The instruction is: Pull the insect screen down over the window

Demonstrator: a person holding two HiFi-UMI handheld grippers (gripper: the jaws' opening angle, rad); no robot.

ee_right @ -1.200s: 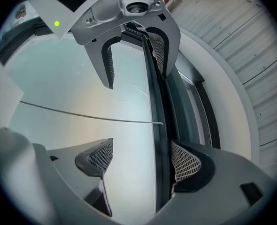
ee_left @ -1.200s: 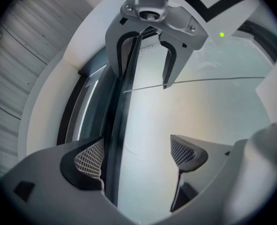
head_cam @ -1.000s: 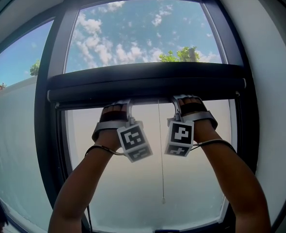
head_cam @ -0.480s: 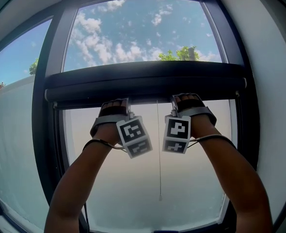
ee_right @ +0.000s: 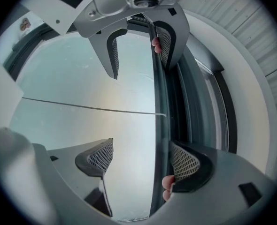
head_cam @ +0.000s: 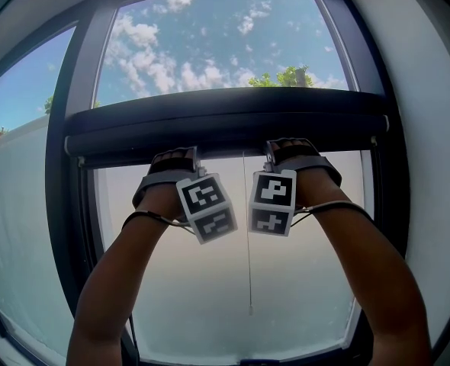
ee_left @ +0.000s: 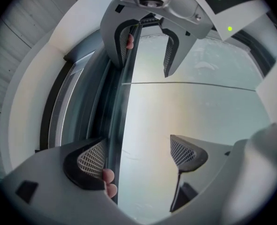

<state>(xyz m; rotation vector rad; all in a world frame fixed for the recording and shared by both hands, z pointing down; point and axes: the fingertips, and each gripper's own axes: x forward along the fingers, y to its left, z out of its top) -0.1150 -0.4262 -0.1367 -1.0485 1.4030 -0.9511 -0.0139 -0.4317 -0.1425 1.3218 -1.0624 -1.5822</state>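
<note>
Left gripper (ee_left: 138, 156) with jaws spread wide, clasping nothing, insect screen's dark bar (ee_left: 114, 121) running against the left-hand pad, right gripper (ee_right: 141, 161) likewise parted, same bar alongside its right-hand pad, thin cord (head_cam: 249, 242) hanging between both grippers.

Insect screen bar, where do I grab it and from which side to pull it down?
Grip the dark horizontal bar along its lower edge, left gripper and right gripper either side of the hanging cord, coming from below. It runs level across the window, so two spaced holds should keep it from tilting.
</note>
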